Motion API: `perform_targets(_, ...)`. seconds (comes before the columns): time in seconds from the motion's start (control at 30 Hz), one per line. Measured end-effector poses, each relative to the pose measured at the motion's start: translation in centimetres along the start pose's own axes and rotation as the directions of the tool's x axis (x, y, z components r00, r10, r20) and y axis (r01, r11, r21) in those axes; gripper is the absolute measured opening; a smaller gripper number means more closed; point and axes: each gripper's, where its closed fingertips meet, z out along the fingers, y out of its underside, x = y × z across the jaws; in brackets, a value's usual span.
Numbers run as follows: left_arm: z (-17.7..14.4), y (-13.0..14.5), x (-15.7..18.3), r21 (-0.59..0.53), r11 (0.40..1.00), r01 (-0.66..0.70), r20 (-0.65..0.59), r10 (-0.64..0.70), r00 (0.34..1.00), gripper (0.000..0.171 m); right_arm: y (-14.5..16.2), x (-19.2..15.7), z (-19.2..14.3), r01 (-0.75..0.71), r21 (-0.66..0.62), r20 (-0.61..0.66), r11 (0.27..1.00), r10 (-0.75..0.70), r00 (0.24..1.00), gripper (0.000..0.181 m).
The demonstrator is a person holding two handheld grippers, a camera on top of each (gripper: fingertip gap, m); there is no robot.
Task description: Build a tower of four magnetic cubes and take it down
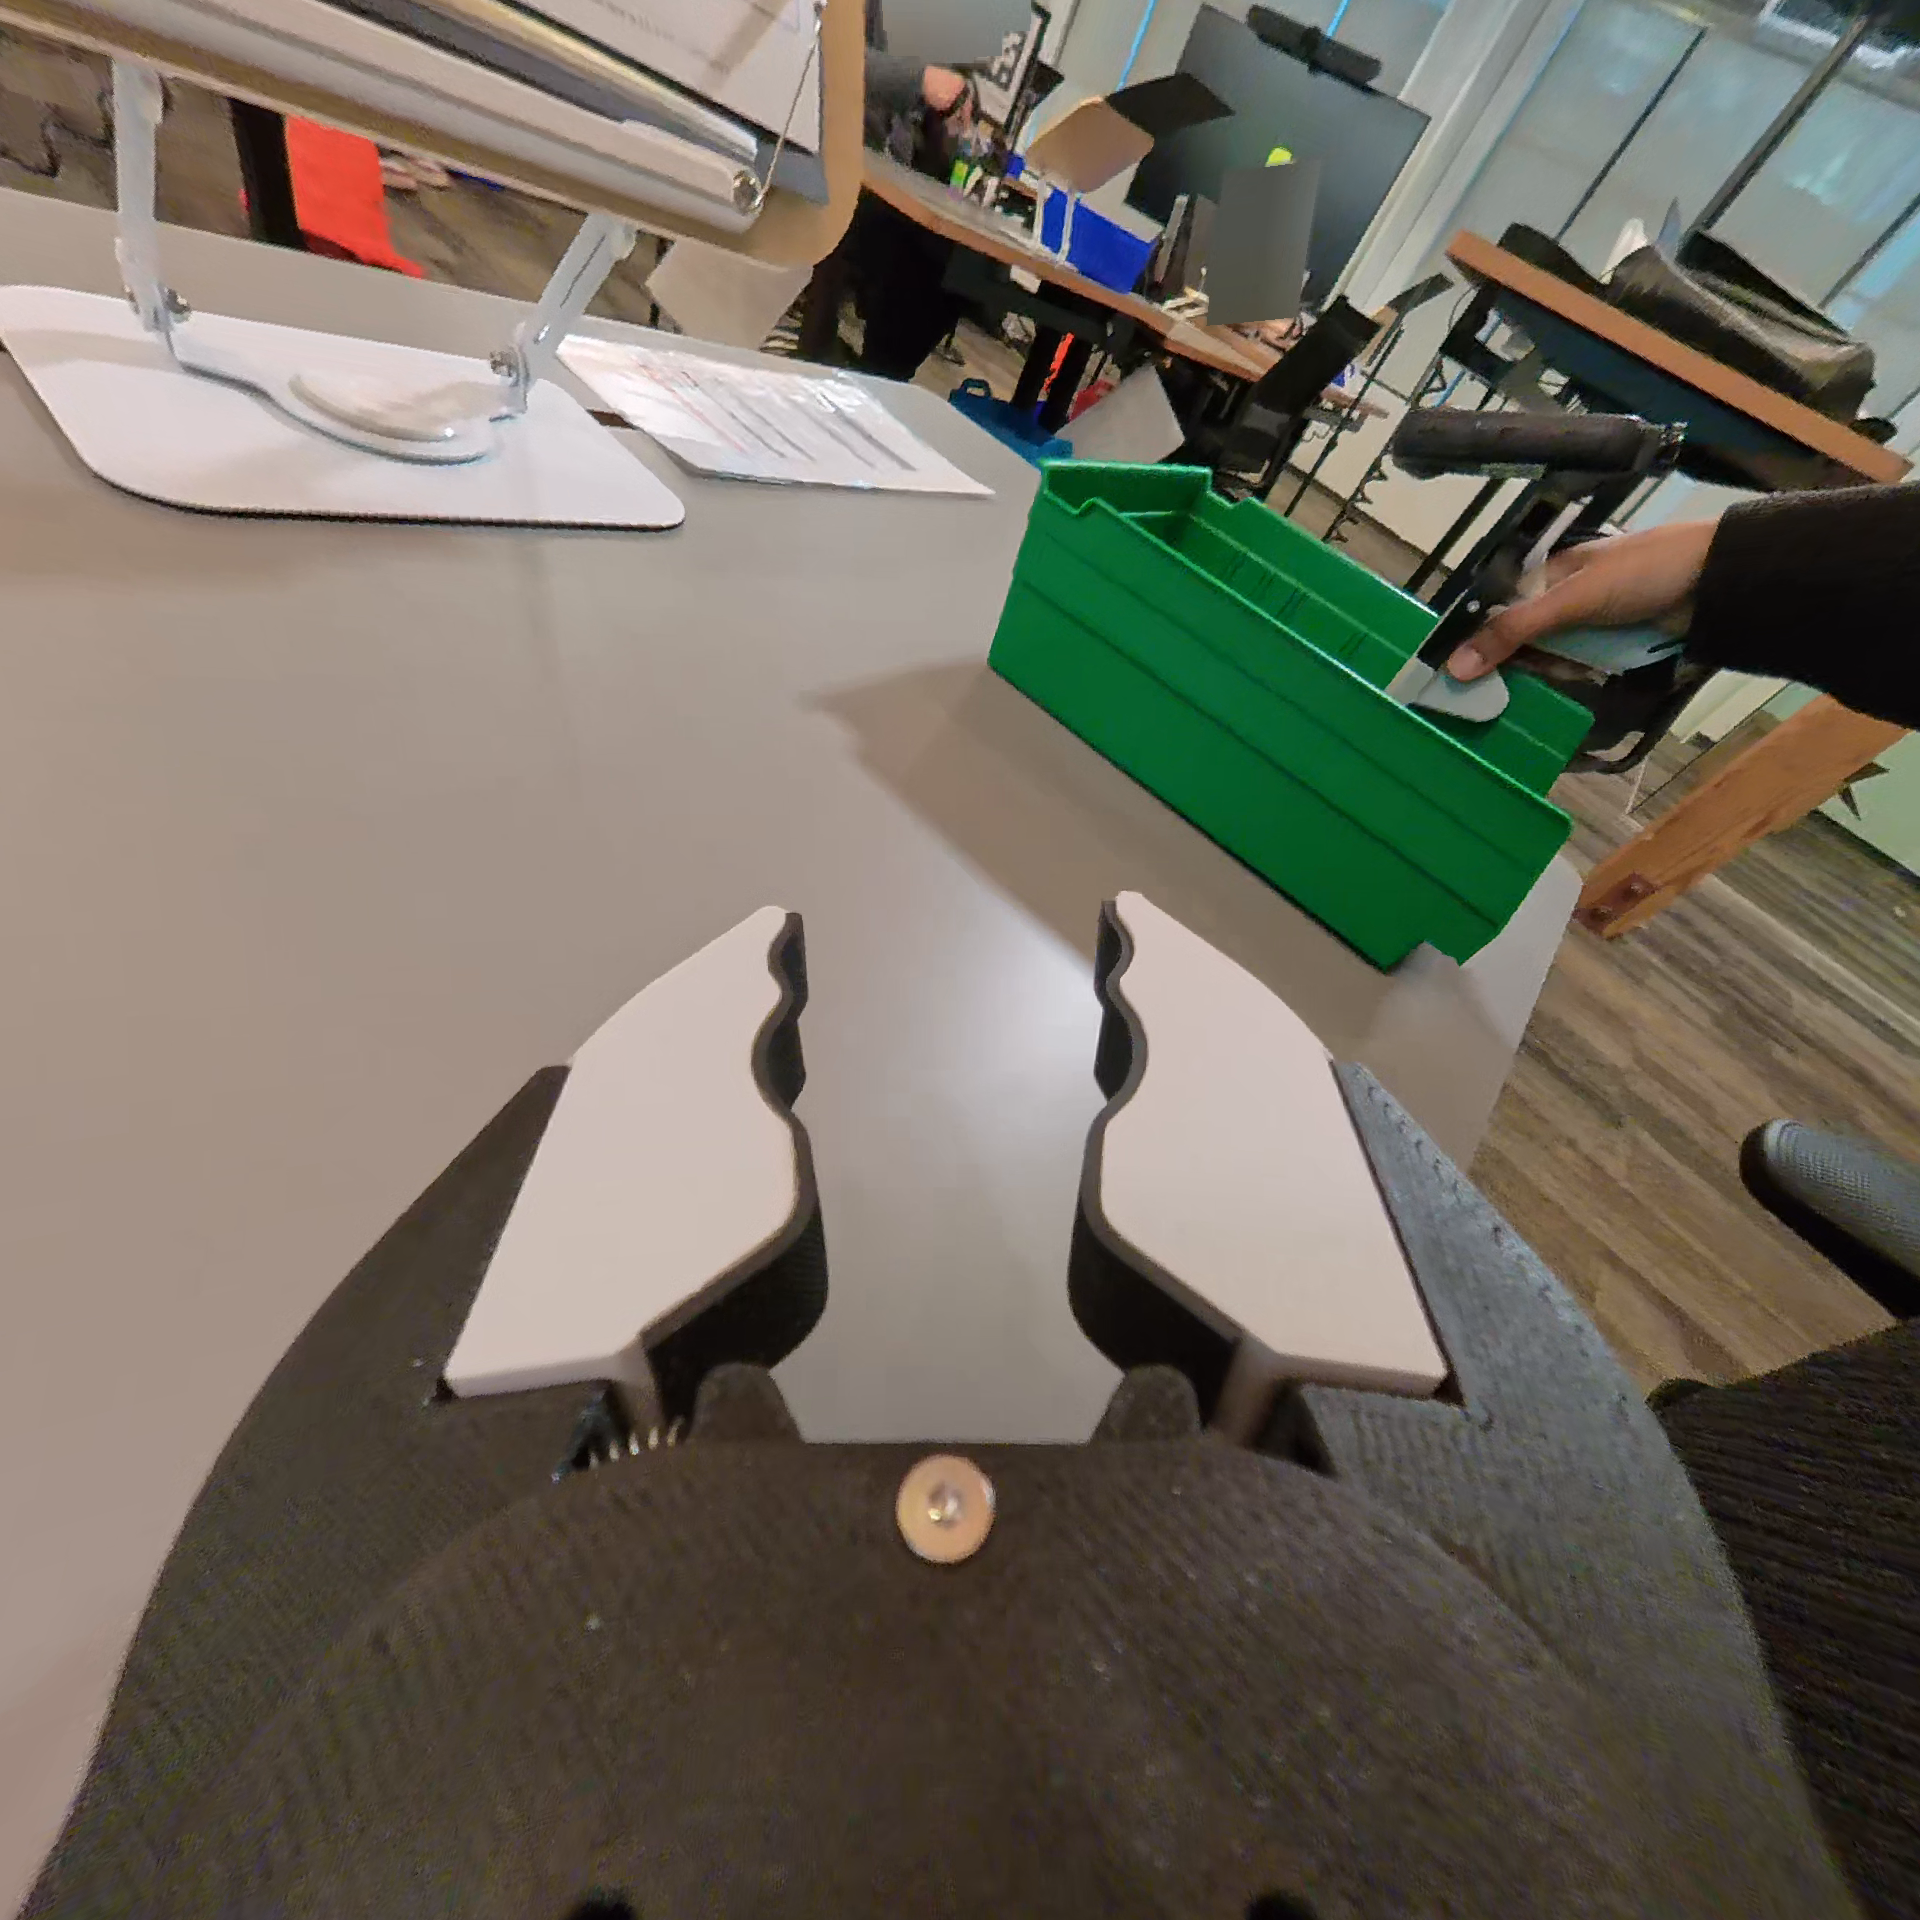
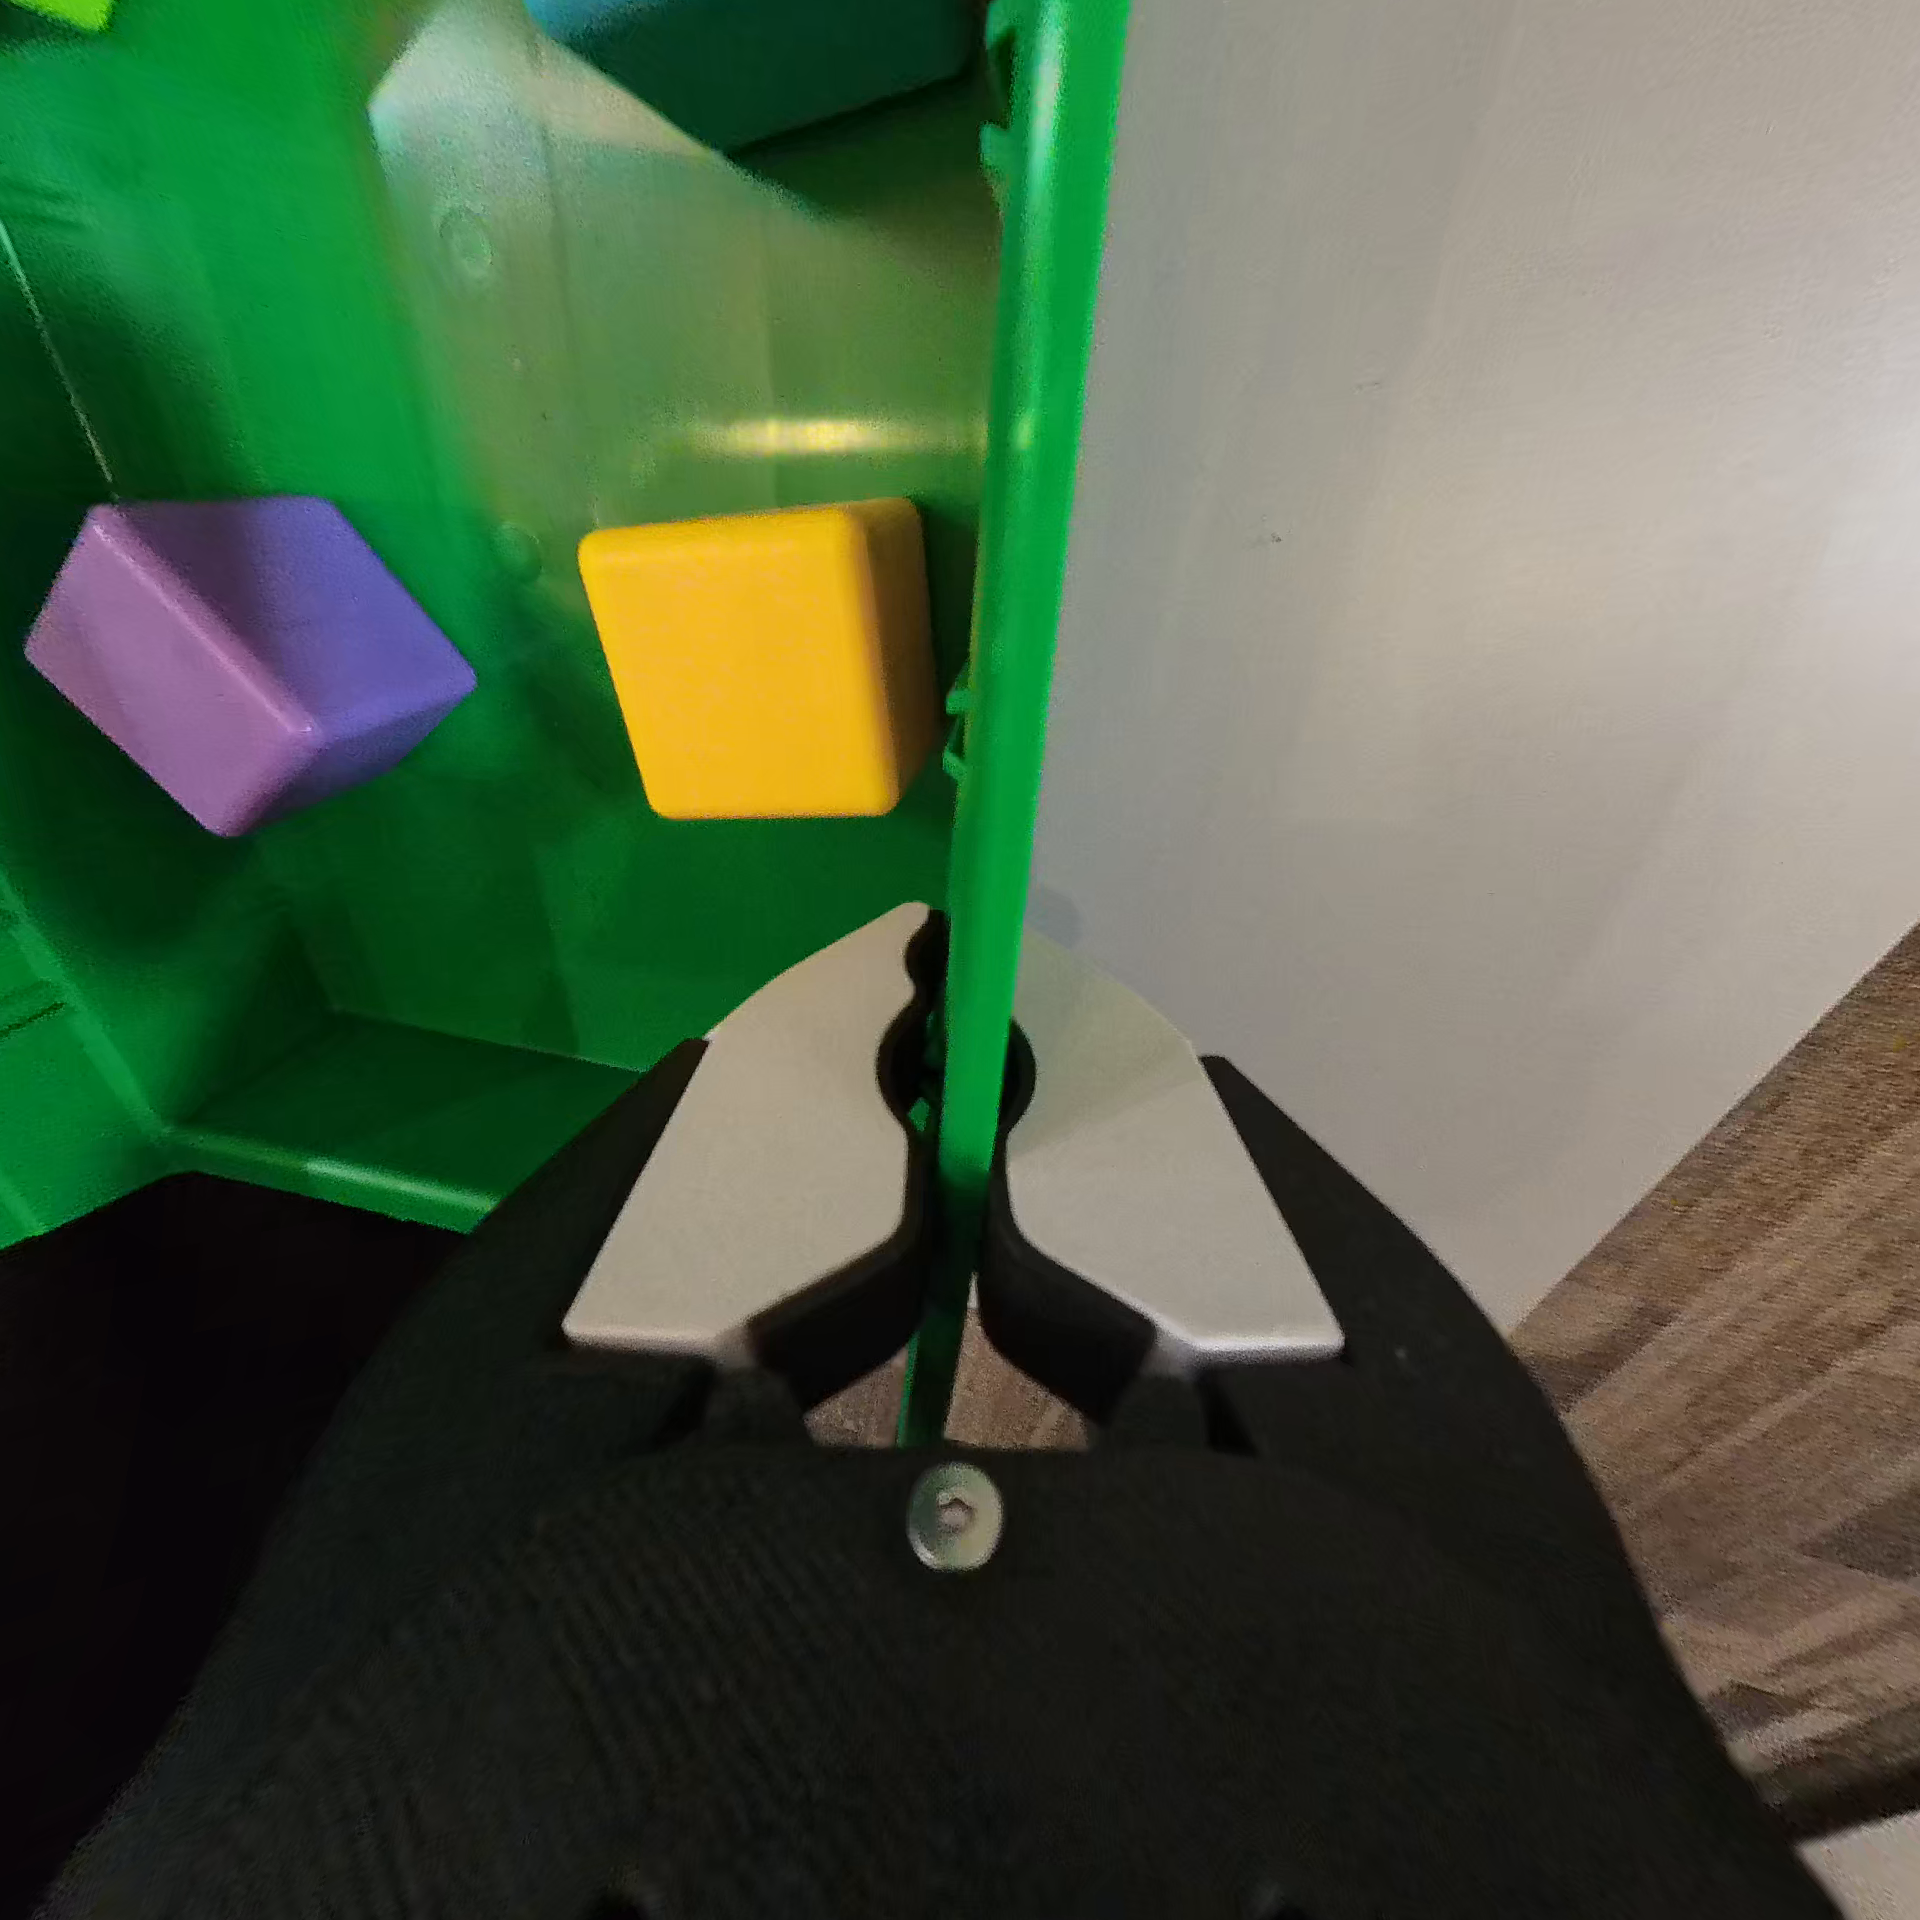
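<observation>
My right gripper (image 2: 971, 925) is shut on the side wall of the green bin (image 2: 1023, 520), one finger inside and one outside. Inside the bin lie a yellow cube (image 2: 758, 665) close to that wall, a purple cube (image 2: 249, 665) to its left, and a blue cube (image 2: 769, 62) at the far end. In the left wrist view my left gripper (image 1: 951, 914) is open and empty, hovering over the bare grey table (image 1: 468, 779). The green bin (image 1: 1247, 707) stands at the table's right edge there, with the right gripper (image 1: 1455, 686) clamped on its rim.
A white laptop stand (image 1: 343, 416) and a laminated sheet (image 1: 769, 416) sit at the table's far left. The table edge (image 1: 1507, 1039) drops to a wooden floor on the right. A chair (image 1: 1829, 1455) stands near the front right corner. Desks and a person stand behind.
</observation>
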Motion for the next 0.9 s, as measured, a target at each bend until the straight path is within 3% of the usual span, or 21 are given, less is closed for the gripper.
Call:
perform_targets(0.27,-0.4,-0.5,2.3,0.013,0.994,-0.111,0.006,0.111,0.994,0.055,-0.7,-3.7,-1.3,-0.001,0.011,-0.012,1.0,0.001,1.0,0.004)
perform_targets(0.37,-2.4,-1.4,0.5,-0.069,0.99,-0.127,0.194,0.138,0.971,0.079,-1.5,-6.2,-1.2,0.03,0.015,-0.02,0.999,-0.03,0.999,0.004)
perform_targets(0.4,-3.8,-2.4,0.0,-0.095,0.98,-0.176,0.243,0.195,0.95,0.094,-1.8,-7.2,-1.1,0.042,0.018,-0.021,0.999,-0.042,0.999,0.004)
perform_targets(0.43,-5.8,-3.7,-0.8,-0.102,0.968,-0.228,0.308,0.249,0.918,0.099,-2.1,-8.1,-0.9,0.055,0.021,-0.02,0.998,-0.055,0.998,0.004)
perform_targets(0.47,-8.2,-5.0,-1.7,-0.101,0.954,-0.283,0.366,0.3,0.881,0.091,-2.5,-9.2,-0.7,0.067,0.022,-0.014,0.998,-0.066,0.998,0.004)
perform_targets(0.53,-13.8,-6.7,-5.1,-0.117,0.946,-0.304,0.551,0.316,0.772,0.092,-3.5,-11.5,-0.1,0.086,0.022,0.014,0.996,-0.086,0.996,0.004)
perform_targets(0.6,-19.1,-6.7,-9.0,-0.117,0.958,-0.263,0.705,0.267,0.657,0.094,-4.5,-14.0,0.5,0.107,0.018,0.04,0.994,-0.107,0.993,0.004)
perform_targets(0.67,-22.3,-5.2,-12.4,-0.143,0.964,-0.225,0.779,0.25,0.576,0.097,-5.6,-16.4,1.2,0.134,0.019,0.045,0.991,-0.135,0.99,0.004)
perform_targets(0.77,-24.3,-3.0,-16.9,-0.286,0.941,-0.18,0.822,0.338,0.459,0.1,-7.1,-20.1,2.1,0.176,0.024,0.047,0.984,-0.177,0.983,0.004)
perform_targets(0.9,-23.3,-2.3,-19.9,-0.376,0.909,-0.179,0.798,0.416,0.436,0.095,-8.5,-24.9,2.9,0.229,0.039,0.063,0.973,-0.231,0.971,0.004)
